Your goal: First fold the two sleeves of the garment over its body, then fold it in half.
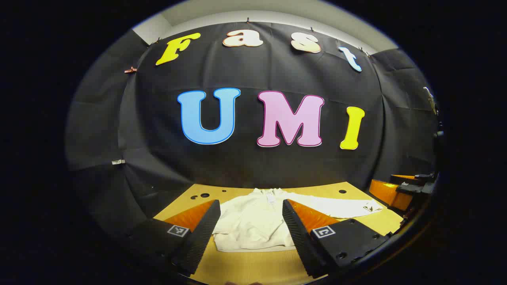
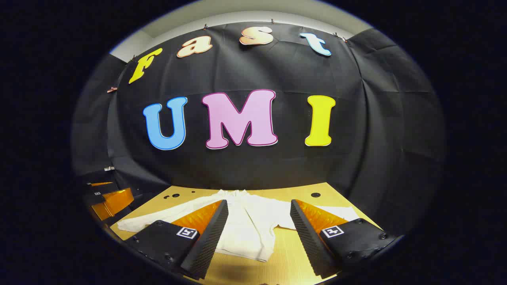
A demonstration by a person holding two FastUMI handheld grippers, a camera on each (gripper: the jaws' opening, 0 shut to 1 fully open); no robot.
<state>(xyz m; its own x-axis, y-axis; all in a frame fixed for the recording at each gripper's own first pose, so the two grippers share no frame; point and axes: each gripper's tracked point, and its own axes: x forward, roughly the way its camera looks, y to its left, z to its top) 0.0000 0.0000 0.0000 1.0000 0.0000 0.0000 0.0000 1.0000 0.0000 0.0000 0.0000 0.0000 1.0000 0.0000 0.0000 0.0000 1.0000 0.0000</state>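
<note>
In the left gripper view, the left gripper (image 1: 250, 233) stood at the bottom of the frame with its two fingers spread wide apart, nothing between them but air. Beyond them, at lower centre, the white garment (image 1: 253, 221) lay flat on the wooden table (image 1: 253, 267), its collar toward the far black wall. One sleeve (image 1: 340, 206) stretched out to the right of the frame, still unfolded, its cuff near the table's right edge. At the far right edge of that frame part of the other gripper showed (too cut off to tell its state from there).

In the right gripper view, the right gripper (image 2: 259, 237) also sat at the bottom with its fingers well apart and gripping nothing. The garment (image 2: 249, 229) lay between and beyond them, on the table (image 2: 289, 253). Its sleeve (image 2: 158, 215) reached toward the lower left of the frame, and the other sleeve (image 2: 336, 213) ran to the right behind the finger there. Both sleeves lay spread, neither folded over the body. Small dark holes dotted the table's far edge.
</note>
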